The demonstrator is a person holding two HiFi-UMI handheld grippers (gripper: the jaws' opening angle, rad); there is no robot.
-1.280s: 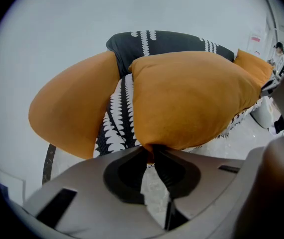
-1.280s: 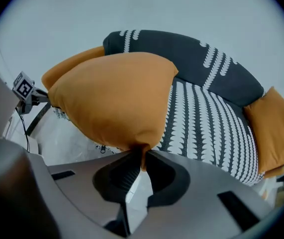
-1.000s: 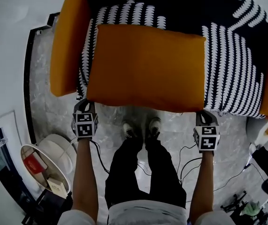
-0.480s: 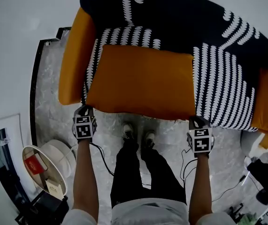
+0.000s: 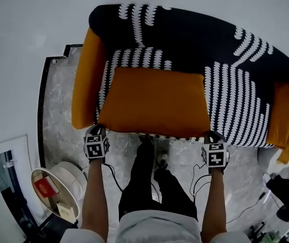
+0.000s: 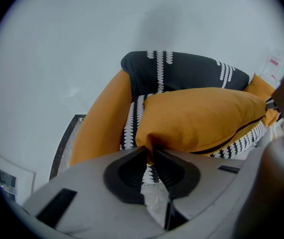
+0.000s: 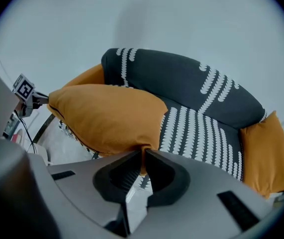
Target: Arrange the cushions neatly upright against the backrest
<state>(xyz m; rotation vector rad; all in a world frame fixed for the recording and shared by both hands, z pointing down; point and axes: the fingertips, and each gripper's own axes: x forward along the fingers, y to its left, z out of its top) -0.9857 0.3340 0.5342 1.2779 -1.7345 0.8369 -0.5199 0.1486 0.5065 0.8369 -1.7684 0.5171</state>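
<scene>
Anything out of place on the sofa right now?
Yes. The large orange cushion lies roughly flat over the seat, not upright against the backrest. The left gripper and right gripper pinch its near corners.

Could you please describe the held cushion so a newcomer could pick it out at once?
Find the dark sofa with white stripes against the wall. Between the left cushion and right cushion, both orange too, the middle cushion is over the seat. It alone is pinched at its near corners by the left gripper and right gripper.
</scene>
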